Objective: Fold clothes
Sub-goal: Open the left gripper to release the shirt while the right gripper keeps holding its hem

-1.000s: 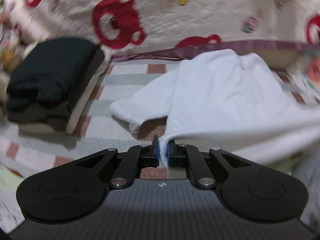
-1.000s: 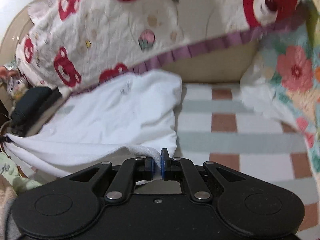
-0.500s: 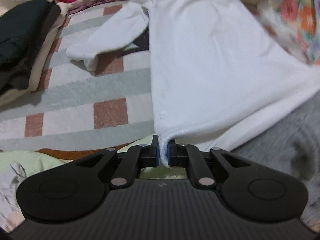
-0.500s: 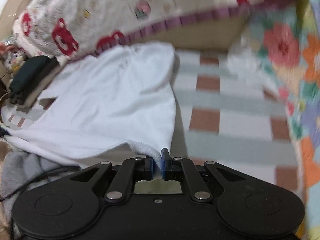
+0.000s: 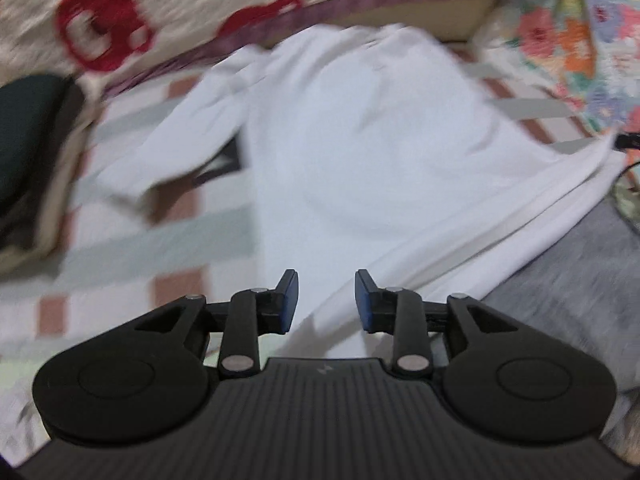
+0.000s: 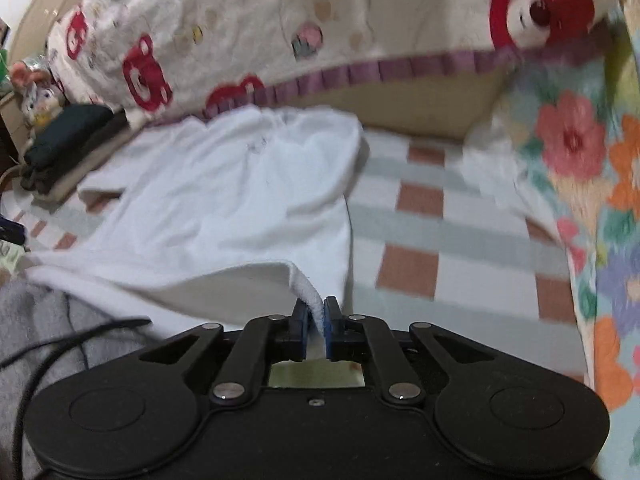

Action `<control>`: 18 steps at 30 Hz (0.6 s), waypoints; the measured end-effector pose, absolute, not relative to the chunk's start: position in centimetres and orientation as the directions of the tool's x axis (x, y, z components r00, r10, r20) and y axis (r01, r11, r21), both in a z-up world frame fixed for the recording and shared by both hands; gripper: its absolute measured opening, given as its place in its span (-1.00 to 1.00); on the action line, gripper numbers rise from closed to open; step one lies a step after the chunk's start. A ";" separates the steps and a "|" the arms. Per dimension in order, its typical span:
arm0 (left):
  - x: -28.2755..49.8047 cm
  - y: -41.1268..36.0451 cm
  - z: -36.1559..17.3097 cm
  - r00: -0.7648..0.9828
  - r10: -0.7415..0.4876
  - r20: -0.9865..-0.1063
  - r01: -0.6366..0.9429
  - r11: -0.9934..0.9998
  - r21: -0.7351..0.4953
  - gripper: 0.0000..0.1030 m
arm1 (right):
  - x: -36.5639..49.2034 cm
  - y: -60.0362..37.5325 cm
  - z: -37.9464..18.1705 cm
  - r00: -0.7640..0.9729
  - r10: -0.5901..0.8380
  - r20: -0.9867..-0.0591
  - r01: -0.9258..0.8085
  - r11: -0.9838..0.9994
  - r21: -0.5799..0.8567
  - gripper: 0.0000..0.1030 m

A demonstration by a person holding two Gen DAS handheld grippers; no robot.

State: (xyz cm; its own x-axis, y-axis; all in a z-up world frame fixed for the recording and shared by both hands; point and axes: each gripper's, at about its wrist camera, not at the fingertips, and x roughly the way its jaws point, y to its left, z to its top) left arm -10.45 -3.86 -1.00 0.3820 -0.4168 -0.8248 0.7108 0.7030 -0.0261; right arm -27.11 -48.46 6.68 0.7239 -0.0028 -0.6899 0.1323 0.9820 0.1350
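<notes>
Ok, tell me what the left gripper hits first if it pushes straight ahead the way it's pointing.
Most likely the white shirt. The left gripper is open, and the shirt's body fills the view directly ahead between its fingers, spread over the checked blanket. The frame is blurred, so the gap to the cloth is unclear.

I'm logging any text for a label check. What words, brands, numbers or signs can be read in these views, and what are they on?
No words or numbers can be read in either view.
Left gripper body: a small pale emblem, not legible as text.
White shirt: a faint mark near the collar, too blurred to read.
Bear-print blanket: pictures only, no lettering.
Floral quilt: flowers only.
</notes>
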 end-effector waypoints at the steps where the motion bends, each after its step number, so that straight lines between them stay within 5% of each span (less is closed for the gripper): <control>1: -10.6 -5.1 -1.2 0.369 -0.447 -0.815 0.730 0.682 -0.043 -0.39 | -26.9 -48.4 7.1 0.739 -0.008 -0.674 0.132 0.982 0.132 -0.85; 11: -13.0 -17.4 -1.2 0.201 -0.741 -0.640 0.872 0.433 -0.228 -0.22 | -24.3 -48.5 12.1 0.827 0.075 -0.558 0.075 0.968 0.240 -0.86; 18: -15.4 -25.4 -1.9 0.232 -0.718 -0.657 0.903 0.410 -0.129 -0.20 | -23.8 -47.7 12.7 0.836 0.131 -0.532 0.026 0.960 0.278 -0.86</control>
State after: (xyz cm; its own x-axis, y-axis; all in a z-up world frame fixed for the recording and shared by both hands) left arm -15.39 -25.38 -1.91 0.2322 -0.7176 -0.6566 0.9030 0.4099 -0.1286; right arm -23.84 -47.70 12.70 0.8364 0.1314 -0.5321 0.0262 0.9601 0.2783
